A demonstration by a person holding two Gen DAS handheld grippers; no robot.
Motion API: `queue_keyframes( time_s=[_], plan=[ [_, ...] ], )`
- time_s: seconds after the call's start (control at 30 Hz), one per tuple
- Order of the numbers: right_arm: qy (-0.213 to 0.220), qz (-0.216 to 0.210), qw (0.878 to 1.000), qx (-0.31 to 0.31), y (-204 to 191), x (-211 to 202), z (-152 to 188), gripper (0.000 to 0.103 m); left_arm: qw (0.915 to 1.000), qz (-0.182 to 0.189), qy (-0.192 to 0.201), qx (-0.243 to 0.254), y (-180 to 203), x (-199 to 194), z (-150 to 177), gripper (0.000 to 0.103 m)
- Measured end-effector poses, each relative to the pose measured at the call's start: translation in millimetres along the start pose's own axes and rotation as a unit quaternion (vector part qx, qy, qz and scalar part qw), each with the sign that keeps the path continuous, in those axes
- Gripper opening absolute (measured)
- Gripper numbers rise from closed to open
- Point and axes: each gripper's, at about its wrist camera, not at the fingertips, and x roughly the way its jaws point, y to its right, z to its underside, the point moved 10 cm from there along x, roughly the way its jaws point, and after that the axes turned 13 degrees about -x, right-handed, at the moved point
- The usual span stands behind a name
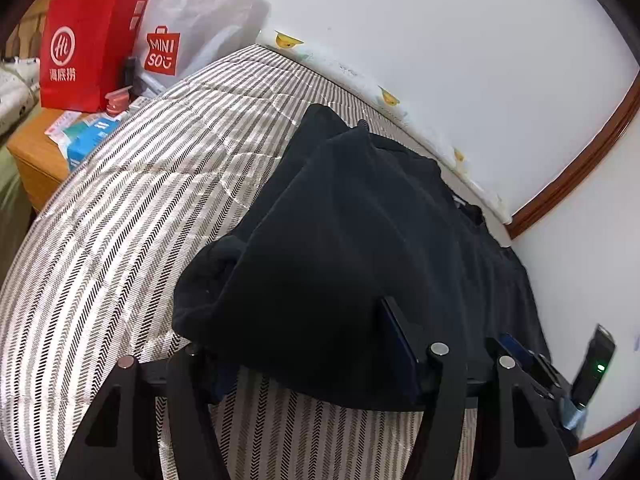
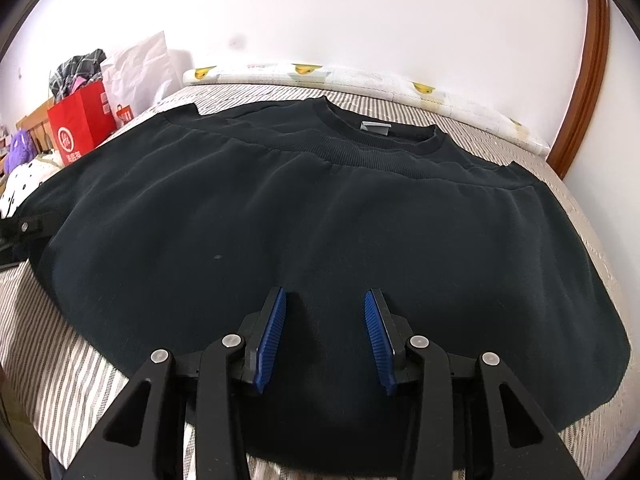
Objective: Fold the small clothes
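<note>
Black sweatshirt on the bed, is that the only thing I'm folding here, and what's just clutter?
Part of the job: black sweatshirt, left gripper, right gripper, striped bedspread.
Just lying about: red bag, white Miniso bag, boxes.

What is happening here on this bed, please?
A person is folding a black sweatshirt on a striped bedcover with a two-finger tool in each hand. The sweatshirt lies spread out, its hem already folded up near the collar. The left tool is at one side of the sweatshirt with a bunch of cloth between its fingers; whether it is pinched tight I cannot tell. The right tool is over the near edge, its fingers apart and gripping nothing.
</note>
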Motion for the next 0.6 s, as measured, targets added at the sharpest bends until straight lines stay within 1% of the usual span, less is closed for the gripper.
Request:
queue_keyframes(
  time_s=[0.03, 0.1, 0.17, 0.2, 0.27, 0.37, 0.47, 0.53, 0.6],
  plan=[
    [0.0, -0.002, 1.0, -0.002, -0.5, -2.2, 1.5, 0.041, 1.0, -0.007, 0.003, 0.004, 0.1, -0.1, 0.5, 0.05],
    [0.002, -0.006, 1.0, -0.002, -0.8, -9.5, 6.1, 0.041, 1.0, -0.007, -0.001, 0.002, 1.4, -0.4, 2.1, 0.031],
    [0.006, -0.01, 1.0, 0.005, -0.5, -16.9, 12.3, 0.041, 0.9998, -0.014, 0.01, 0.007, 6.6, -5.8, 0.6, 0.023],
    [0.007, -0.011, 1.0, 0.007, -0.3, -20.6, 16.1, 0.041, 0.9994, -0.024, 0.018, 0.019, 10.8, -8.2, 0.2, 0.02],
    [0.009, -0.008, 1.0, 0.007, -0.5, -26.0, 24.0, 0.041, 0.9968, -0.046, 0.039, 0.053, 23.5, -15.5, 0.3, 0.018],
    [0.009, -0.006, 1.0, -0.004, -2.6, -32.0, 32.3, 0.041, 0.9915, -0.063, 0.066, 0.092, 44.0, -27.3, 0.0, 0.017],
    [0.008, -0.01, 1.0, -0.021, -4.9, -41.9, 38.1, 0.041, 0.9892, -0.064, 0.078, 0.107, 62.1, -36.8, -2.0, 0.017],
    [0.013, -0.011, 1.0, -0.02, -0.4, -51.0, 41.5, 0.041, 0.9876, -0.067, 0.085, 0.114, 73.2, -41.8, -3.6, 0.016],
    [0.016, 0.001, 1.0, -0.015, 11.5, -60.8, 45.1, 0.041, 0.9858, -0.062, 0.092, 0.126, 88.9, -46.2, -4.0, 0.016]
  ],
)
